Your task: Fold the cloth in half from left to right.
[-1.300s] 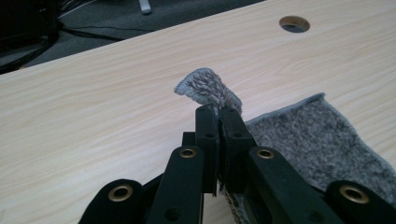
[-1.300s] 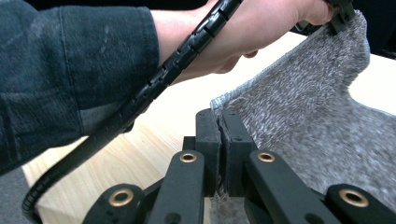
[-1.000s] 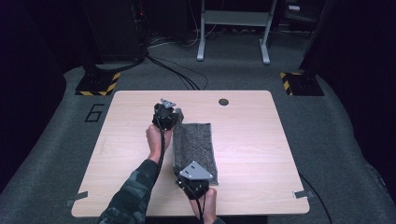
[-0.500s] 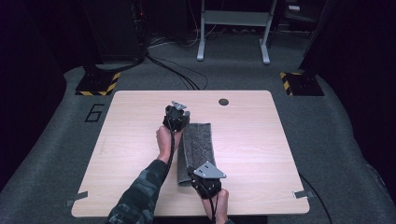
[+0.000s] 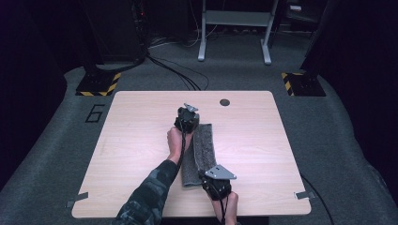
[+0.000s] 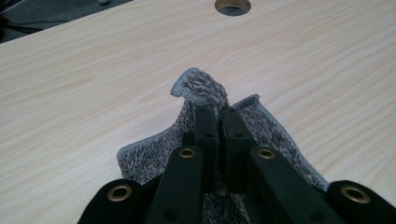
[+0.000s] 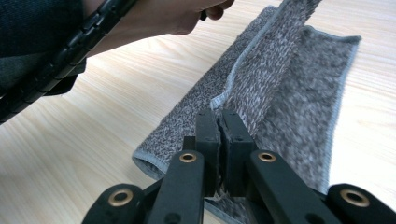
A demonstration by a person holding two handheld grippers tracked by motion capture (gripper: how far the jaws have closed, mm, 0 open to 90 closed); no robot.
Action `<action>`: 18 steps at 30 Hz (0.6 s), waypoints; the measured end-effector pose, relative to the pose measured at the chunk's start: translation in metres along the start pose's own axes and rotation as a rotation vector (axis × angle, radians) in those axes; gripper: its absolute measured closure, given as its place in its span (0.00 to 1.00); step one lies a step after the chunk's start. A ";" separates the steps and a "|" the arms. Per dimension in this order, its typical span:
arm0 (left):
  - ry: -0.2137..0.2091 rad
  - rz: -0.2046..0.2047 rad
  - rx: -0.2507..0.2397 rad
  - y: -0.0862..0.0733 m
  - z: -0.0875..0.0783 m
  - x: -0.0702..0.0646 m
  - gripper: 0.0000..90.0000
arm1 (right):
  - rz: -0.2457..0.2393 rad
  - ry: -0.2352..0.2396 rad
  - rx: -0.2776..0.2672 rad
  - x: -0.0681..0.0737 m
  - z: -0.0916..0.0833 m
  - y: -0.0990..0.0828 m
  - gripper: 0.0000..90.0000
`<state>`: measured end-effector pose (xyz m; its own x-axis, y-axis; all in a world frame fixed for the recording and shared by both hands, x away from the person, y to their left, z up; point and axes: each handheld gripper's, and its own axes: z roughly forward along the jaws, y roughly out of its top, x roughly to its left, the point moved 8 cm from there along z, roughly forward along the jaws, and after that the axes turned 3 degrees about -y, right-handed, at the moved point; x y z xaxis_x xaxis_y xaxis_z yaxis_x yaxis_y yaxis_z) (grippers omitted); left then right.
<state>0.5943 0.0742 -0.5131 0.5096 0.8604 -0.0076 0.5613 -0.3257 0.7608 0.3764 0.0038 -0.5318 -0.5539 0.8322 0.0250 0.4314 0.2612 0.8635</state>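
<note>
A grey woolly towel [image 5: 202,150] lies folded lengthwise in the middle of the light wooden table [image 5: 131,154]. My left gripper [image 5: 187,117] is at its far end, jaws shut on the towel's far corner [image 6: 201,88], which stands up in a pinched fold. My right gripper [image 5: 217,183] is at the near end, shut on the towel's upper edge [image 7: 233,100], lifting that layer a little over the layer below. In the right gripper view the folded towel [image 7: 280,84] runs away towards the person's left hand [image 7: 173,18].
A round cable hole [image 5: 225,101] sits in the table near its far edge, also seen as the hole [image 6: 232,5] in the left gripper view. Bare table lies on both sides of the towel. Cables and stand feet are on the floor beyond.
Both grippers have carried the held towel edge to the right and down, so the towel is now folded narrower. Both hands sit further right than before.
</note>
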 end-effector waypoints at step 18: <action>-0.044 -0.007 0.021 -0.002 0.014 -0.016 0.44 | 0.045 -0.070 0.046 -0.026 -0.006 -0.022 0.83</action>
<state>0.5942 0.0553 -0.5234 0.5331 0.8450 -0.0415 0.5786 -0.3284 0.7466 0.3772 -0.0268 -0.5481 -0.4824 0.8755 0.0263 0.4880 0.2437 0.8381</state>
